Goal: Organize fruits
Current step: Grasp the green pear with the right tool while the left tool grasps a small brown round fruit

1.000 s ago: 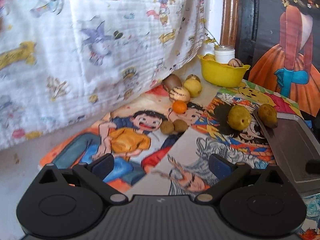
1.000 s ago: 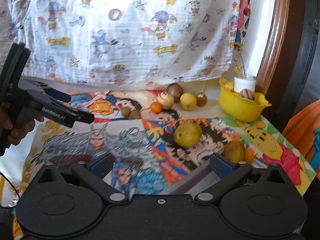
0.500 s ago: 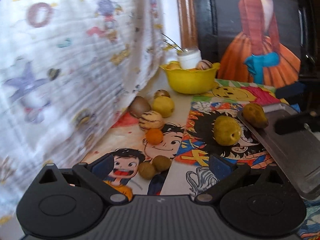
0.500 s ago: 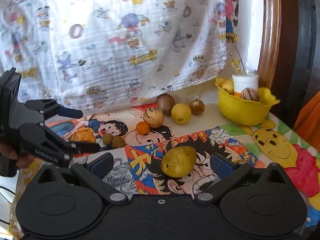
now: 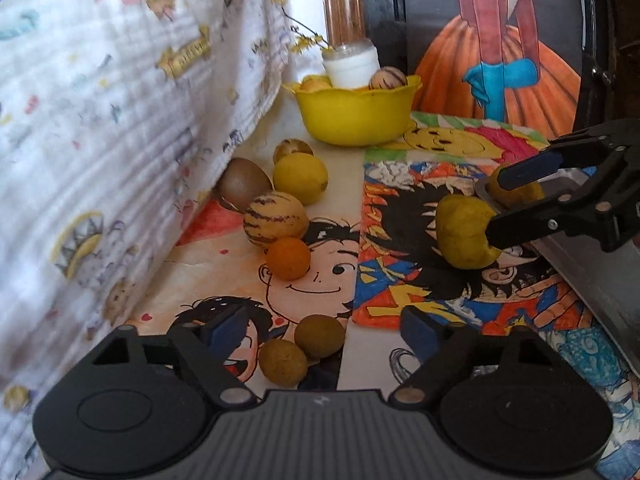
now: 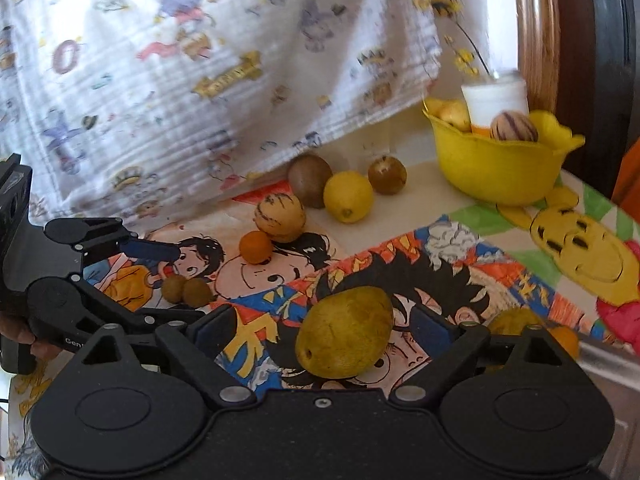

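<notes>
My right gripper (image 6: 320,330) is open around a yellow-green pear (image 6: 344,334) that lies on the cartoon mat; the pear also shows in the left wrist view (image 5: 464,236). My left gripper (image 5: 320,330) is open, with two small brown fruits (image 5: 302,346) between its fingers. Beyond lie a small orange (image 5: 288,258), a striped melon (image 5: 276,220), a lemon (image 5: 300,178), a brown kiwi-like fruit (image 5: 244,184) and a round brown fruit (image 6: 387,175). A yellow bowl (image 5: 356,112) at the back holds fruits and a white jar.
A metal tray (image 5: 600,276) lies at the right with another pear (image 5: 516,192) on its far end. A printed white cloth (image 5: 120,120) hangs along the left. A wooden post and a painted dark panel stand behind the bowl.
Both grippers have moved forward. The right gripper has come around the pear. The left gripper has closed in on the two small brown fruits.
</notes>
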A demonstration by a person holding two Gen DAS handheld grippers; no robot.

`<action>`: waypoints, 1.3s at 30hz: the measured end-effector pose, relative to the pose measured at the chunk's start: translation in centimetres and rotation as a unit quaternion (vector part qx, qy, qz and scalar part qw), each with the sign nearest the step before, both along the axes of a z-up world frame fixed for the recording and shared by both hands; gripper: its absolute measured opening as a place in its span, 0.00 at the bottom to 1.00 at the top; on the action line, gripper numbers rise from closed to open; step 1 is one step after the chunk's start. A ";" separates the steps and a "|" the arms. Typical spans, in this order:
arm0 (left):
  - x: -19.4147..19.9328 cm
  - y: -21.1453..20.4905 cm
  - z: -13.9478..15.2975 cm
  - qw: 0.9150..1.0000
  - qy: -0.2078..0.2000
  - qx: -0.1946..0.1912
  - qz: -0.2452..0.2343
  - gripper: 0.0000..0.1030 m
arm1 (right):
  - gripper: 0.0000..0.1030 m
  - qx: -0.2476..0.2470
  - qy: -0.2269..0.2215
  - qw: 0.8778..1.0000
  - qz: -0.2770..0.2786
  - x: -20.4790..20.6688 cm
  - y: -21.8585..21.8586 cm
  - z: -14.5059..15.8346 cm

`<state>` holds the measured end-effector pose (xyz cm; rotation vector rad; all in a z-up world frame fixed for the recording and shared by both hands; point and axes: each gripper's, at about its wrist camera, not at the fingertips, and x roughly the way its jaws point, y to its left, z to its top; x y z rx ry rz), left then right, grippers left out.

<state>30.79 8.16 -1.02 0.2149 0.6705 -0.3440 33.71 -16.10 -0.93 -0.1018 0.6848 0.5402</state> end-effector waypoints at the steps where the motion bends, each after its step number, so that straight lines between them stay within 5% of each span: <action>1: 0.2 0.1 -0.1 1.000 0.005 0.002 -0.001 0.80 | 0.88 0.002 0.006 1.000 -0.002 0.3 0.0 -0.3; 15: 1.4 0.4 -0.7 1.000 0.025 0.008 -0.009 0.51 | 0.85 0.005 0.035 0.999 -0.006 1.8 0.7 -2.1; 25: 0.6 0.0 -0.6 0.999 0.011 0.033 -0.033 0.43 | 0.81 0.005 0.039 0.999 -0.012 2.0 0.7 -2.8; 28: 0.3 -0.8 -0.7 0.997 0.014 0.054 -0.054 0.27 | 0.81 0.005 0.041 0.999 -0.012 2.1 0.7 -3.0; 32: -0.1 -1.5 -0.7 0.995 0.006 0.080 -0.062 0.28 | 0.80 0.007 0.042 0.999 -0.013 2.2 0.8 -3.1; 39: 0.0 -1.3 -0.7 0.996 0.009 0.071 -0.058 0.28 | 0.80 0.018 0.045 0.999 -0.015 2.5 0.7 -3.1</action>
